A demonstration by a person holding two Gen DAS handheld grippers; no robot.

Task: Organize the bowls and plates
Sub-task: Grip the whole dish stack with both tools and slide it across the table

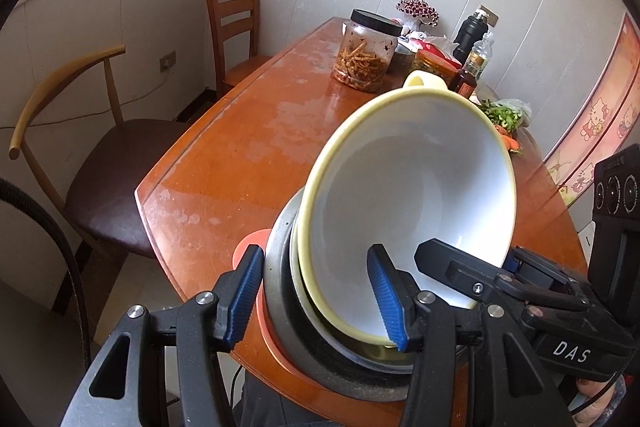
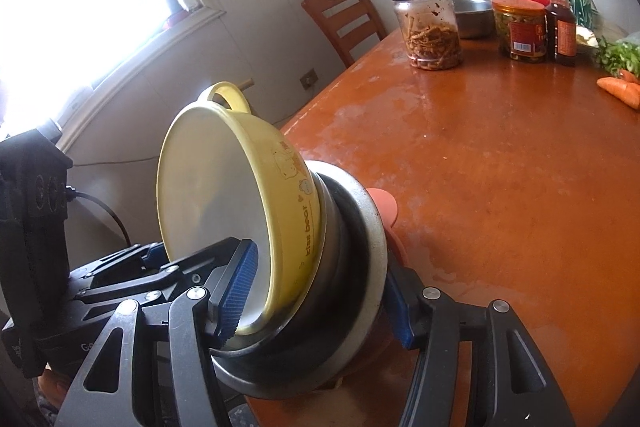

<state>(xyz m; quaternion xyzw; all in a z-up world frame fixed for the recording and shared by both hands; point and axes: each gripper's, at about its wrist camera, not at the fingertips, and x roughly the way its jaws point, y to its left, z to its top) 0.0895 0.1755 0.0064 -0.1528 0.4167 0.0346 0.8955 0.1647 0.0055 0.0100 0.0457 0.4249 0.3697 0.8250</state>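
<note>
Your orange-brown desk (image 2: 500,187) carries a dark-lidded jar (image 2: 430,25), red-lidded jar (image 2: 520,29) and sauce bottle (image 2: 562,27) upper right, carrots (image 2: 622,89) at right edge.

Left wrist view: close behind own fingers, angled down over near table (image 1: 224,131) corner, facing along tabletop toward far wall; bowl stack (image 1: 408,195) fills centre. Right wrist view: same closeness, from the stack's other side, angled down, facing along table (image 2: 500,167) toward window and far wall. Shared: bowl stack (image 2: 248,195), tabletop, jar (image 1: 366,51) (image 2: 428,25), bottles, carrots, slatted chair. Each catches the other gripper: right gripper (image 1: 520,279) at lower right, left gripper (image 2: 132,263) at lower left.
</note>
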